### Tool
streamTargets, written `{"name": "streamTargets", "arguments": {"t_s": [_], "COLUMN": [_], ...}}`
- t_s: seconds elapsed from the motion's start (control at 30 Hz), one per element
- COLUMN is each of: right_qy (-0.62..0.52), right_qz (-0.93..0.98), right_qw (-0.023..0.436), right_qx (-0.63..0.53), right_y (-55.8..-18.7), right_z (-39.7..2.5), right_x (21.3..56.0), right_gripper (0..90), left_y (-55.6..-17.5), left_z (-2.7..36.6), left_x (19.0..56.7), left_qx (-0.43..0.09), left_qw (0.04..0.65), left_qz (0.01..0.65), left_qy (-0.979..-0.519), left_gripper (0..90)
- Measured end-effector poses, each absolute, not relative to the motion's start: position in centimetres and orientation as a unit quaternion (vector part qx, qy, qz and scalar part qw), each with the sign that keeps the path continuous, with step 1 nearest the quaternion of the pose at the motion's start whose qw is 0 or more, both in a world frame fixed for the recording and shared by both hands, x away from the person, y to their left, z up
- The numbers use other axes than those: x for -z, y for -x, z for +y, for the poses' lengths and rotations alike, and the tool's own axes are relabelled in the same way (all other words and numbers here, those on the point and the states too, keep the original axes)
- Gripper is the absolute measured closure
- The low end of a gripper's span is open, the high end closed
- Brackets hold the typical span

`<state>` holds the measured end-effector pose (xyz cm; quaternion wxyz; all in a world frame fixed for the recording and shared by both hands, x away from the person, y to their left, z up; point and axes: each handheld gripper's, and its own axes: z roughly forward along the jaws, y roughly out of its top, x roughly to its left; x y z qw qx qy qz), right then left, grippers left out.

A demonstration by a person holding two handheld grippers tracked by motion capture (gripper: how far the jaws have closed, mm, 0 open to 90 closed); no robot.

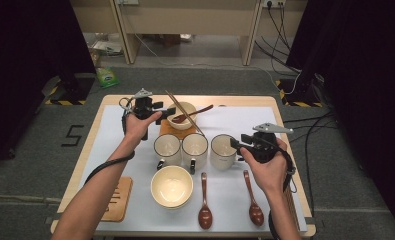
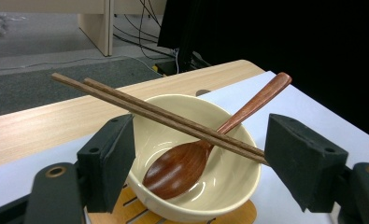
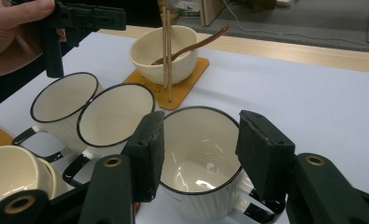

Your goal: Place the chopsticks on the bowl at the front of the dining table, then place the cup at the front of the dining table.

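Both hand-held grippers [image 1: 166, 112] [image 1: 236, 145] agape, forearms extended.

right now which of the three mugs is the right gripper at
The rightmost mug of the row: the right gripper has its open fingers straddling its rim; the other two stand free.

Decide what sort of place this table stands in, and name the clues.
Probably a lab or recording studio, not a dining room. Black curtains flank the table, loose cables run over the grey floor, and hazard-striped stand bases sit at the far corners. The bowls and mugs look like staged props.
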<state>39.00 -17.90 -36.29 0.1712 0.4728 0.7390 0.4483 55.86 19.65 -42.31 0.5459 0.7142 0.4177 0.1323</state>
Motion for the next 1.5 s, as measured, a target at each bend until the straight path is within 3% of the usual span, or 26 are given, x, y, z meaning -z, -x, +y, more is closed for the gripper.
{"name": "streamTargets", "arguments": {"t_s": [1.5], "right_qy": [-0.481], "right_qz": [0.734], "right_qw": [0.162], "right_qx": [-0.451], "right_y": [-39.0], "right_z": [-18.6], "right_x": [36.8], "right_gripper": [51.1], "left_y": [-58.2], "left_z": [17.4], "left_x": [42.8], "left_qx": [-0.128], "left_qw": [0.511], "left_qz": [0.416], "left_qy": [-0.741], "left_gripper": [23.5]}}
